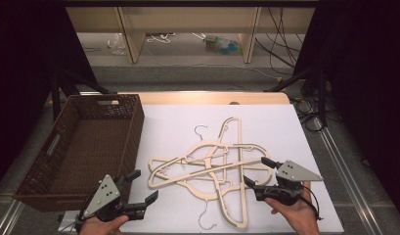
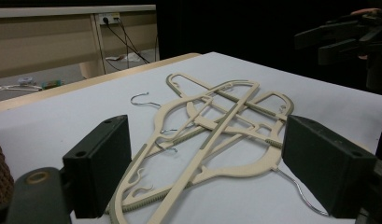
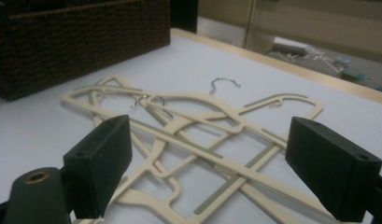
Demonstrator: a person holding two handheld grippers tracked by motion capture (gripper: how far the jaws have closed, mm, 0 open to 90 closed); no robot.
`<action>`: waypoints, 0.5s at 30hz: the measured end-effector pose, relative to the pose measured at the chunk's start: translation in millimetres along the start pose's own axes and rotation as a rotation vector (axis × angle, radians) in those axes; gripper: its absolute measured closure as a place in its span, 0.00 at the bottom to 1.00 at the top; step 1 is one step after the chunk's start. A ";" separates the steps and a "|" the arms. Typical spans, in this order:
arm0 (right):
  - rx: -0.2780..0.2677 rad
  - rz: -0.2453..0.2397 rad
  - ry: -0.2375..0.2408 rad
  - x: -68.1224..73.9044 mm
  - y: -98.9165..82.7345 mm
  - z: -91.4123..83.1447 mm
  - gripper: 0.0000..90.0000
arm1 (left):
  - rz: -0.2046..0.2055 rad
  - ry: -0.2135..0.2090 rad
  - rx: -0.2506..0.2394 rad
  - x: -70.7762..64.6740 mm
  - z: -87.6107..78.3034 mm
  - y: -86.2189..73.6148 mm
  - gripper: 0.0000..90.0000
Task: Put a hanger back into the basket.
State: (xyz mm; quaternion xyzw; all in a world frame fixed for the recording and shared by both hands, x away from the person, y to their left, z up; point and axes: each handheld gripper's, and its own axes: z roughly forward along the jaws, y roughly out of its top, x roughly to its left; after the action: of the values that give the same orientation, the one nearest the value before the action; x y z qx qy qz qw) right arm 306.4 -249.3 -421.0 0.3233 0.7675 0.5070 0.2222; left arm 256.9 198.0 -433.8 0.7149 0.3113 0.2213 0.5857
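The table (image 1: 305,161) carries a white surface that spans most of the high view, with a light wooden edge along its far side. A dark brown woven basket (image 1: 124,147) stands on the left portion of the table, its long side running away from the person; its wall just beside the pile is visible in the right gripper view. A pile of cream plastic hangers (image 1: 212,166) lies flat on the white surface to the right of the basket, near it but not touching. The hangers overlap and cross one another at differing angles, and their thin metal hooks point outward in several directions. The left gripper (image 1: 136,188) is held at the near left edge of the table, between the basket corner and the pile, with its jaws spread wide and nothing between them. The right gripper (image 1: 256,171) is held at the near right side, at the edge of the pile; its jaws are likewise fully released and empty, aimed across the hangers.
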 end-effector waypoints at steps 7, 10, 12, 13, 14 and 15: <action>0.157 -0.087 0.102 -24.8 22.6 25.5 0.27 | 0.002 -0.004 0.004 -0.7 0.5 -0.7 0.18; 0.232 -0.096 0.135 -37.8 30.7 40.9 0.28 | 0.001 -0.006 0.004 -0.7 0.7 -0.6 0.18; 0.286 -0.113 0.141 -42.8 34.3 49.2 0.30 | -0.015 -0.008 0.004 -2.1 1.3 -1.1 0.18; 0.299 -0.130 0.134 -45.9 36.1 54.0 0.31 | 0.006 -0.013 0.006 -1.1 1.2 -0.7 0.18; 0.316 -0.133 0.133 -48.4 38.1 58.3 0.31 | 0.006 -0.015 0.006 -1.3 1.3 -0.7 0.18; 0.332 -0.140 0.136 -51.0 39.9 62.4 0.31 | 0.005 -0.020 -0.001 -1.2 2.1 -0.9 0.18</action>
State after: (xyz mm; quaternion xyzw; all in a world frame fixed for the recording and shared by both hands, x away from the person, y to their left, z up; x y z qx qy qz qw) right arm 394.2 -235.5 -407.8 0.2665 0.8744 0.3775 0.1480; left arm 257.2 195.9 -435.1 0.7175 0.3033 0.2157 0.5888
